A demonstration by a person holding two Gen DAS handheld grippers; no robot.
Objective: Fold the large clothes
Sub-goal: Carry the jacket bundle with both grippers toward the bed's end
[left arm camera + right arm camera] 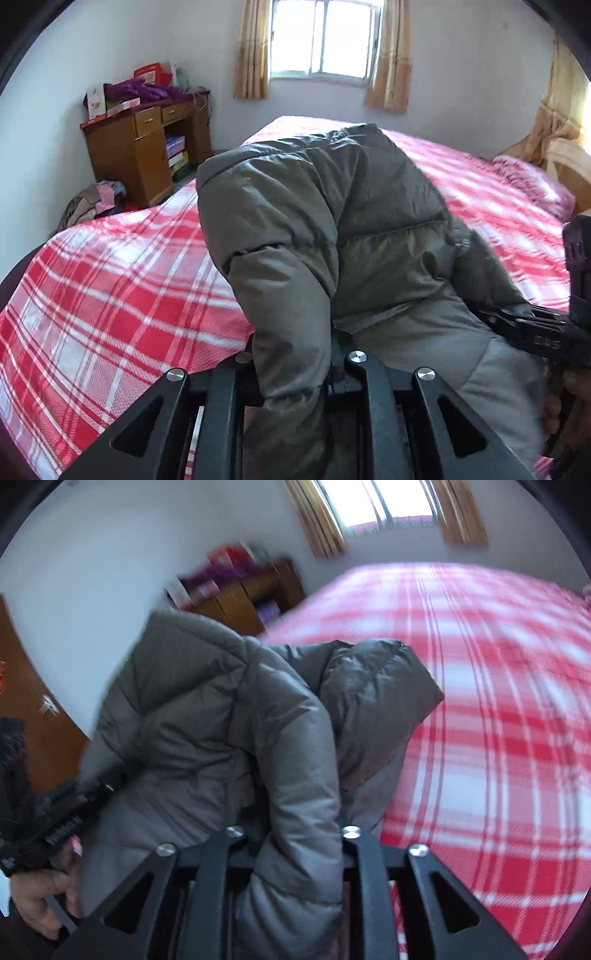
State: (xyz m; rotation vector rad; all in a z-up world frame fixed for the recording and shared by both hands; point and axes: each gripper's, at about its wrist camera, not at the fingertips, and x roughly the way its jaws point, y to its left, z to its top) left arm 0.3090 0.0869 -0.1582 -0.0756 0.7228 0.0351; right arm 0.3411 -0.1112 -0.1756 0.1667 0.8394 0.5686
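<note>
A large grey-green padded jacket (332, 229) with a hood hangs in the air over the bed (110, 280). My left gripper (291, 362) is shut on a fold of the jacket, which fills the gap between its jaws. My right gripper (295, 845) is shut on another fold of the jacket (229, 716), near a sleeve; the hood (380, 686) droops to the right. The right gripper also shows at the right edge of the left wrist view (517, 321). The left gripper shows at the left edge of the right wrist view (92, 790), with a hand below it.
The bed has a red and white plaid sheet (498, 720). A pillow (532, 181) lies at its far right. A wooden cabinet (147, 155) piled with boxes and clothes stands by the wall at the left. A window (325, 37) with curtains is behind.
</note>
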